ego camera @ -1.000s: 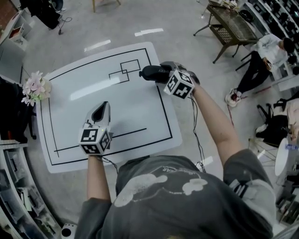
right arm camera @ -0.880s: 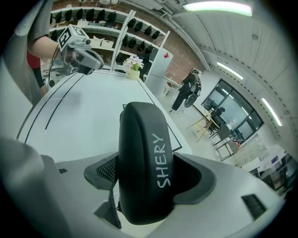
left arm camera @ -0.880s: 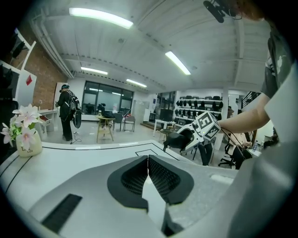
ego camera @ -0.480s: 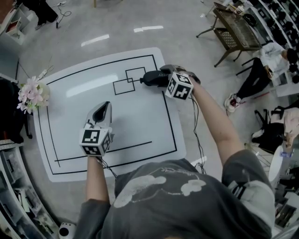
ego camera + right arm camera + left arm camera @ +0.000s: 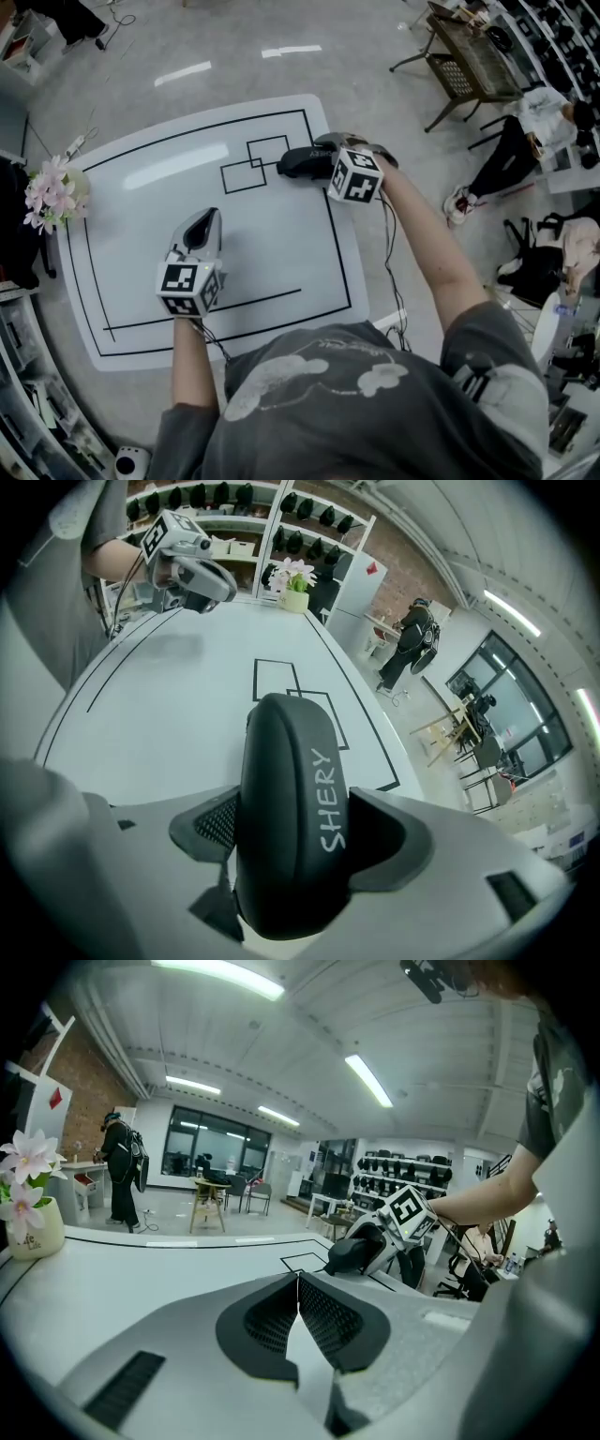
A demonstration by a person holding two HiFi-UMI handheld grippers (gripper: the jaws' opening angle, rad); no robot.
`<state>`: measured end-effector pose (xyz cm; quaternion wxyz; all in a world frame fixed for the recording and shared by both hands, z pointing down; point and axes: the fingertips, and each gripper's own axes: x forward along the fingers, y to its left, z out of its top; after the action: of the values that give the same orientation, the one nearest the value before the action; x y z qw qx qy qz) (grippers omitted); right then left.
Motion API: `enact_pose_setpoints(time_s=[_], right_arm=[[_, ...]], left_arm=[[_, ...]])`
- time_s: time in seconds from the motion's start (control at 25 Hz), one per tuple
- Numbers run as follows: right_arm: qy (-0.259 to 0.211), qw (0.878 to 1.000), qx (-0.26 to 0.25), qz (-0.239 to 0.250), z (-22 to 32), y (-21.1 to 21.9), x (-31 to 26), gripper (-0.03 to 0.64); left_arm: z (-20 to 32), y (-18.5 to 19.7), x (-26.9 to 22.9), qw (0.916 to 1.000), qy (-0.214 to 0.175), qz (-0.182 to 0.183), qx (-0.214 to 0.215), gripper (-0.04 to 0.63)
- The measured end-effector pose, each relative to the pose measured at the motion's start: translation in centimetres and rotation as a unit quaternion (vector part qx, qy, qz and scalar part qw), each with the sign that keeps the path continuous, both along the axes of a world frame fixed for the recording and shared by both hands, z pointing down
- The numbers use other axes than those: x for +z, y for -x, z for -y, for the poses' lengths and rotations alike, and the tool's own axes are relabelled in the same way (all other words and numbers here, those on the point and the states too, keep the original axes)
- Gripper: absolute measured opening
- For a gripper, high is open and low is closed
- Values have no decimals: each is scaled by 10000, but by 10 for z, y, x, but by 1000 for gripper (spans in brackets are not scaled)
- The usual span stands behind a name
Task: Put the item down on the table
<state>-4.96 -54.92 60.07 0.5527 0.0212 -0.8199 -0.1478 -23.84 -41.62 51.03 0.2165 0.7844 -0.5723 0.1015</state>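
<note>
A black oval case [image 5: 292, 164] lettered SHERY [image 5: 291, 789] is clamped in my right gripper [image 5: 319, 157]. It hangs over the white table [image 5: 272, 253] at its far right. It is just right of two overlapping black squares [image 5: 251, 162] drawn on the tabletop. I cannot tell whether the case touches the table. My left gripper [image 5: 201, 225] is low over the table's near left part, shut, with nothing between its fingertips [image 5: 298, 1283]. The left gripper view shows the right gripper and the case [image 5: 352, 1252] ahead of it.
A pot of pink-white flowers [image 5: 49, 192] stands at the table's left edge. Black border lines [image 5: 342, 272] run round the tabletop. A metal bench [image 5: 464, 56] and a seated person [image 5: 530, 117] are on the floor off to the right. Another person [image 5: 122, 1171] stands far back.
My right gripper with the case has edged slightly toward the drawn squares. The head view has shifted a little. My left gripper has stayed where it was.
</note>
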Motion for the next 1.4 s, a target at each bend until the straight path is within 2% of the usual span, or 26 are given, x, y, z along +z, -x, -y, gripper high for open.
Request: enact_pose_setpoints(time_s=[0.2,0.44,0.84,1.12,1.4], right_arm=[[-60,10000,49,58,-1,1,-2,341],[74,9981,450,419,-3,0,-14,367],[-205,9922,795,938,-30,-25,-52,364],[-448,9831,1113,1383,-66,-45,-80,316],[-466,9671,1509,1996,-110,-62,-107,226]], left_arm=[[-5,-3,0,10000,8,8,4,3],[-12,-6,-7,10000,-45,45,-39,3],[-40,-22,-33,9994,-286,183,-58,3],[-70,-42,-54,9983,-497,308,-8,3],[-110,-72,-72,9969,-667,418,51,3]])
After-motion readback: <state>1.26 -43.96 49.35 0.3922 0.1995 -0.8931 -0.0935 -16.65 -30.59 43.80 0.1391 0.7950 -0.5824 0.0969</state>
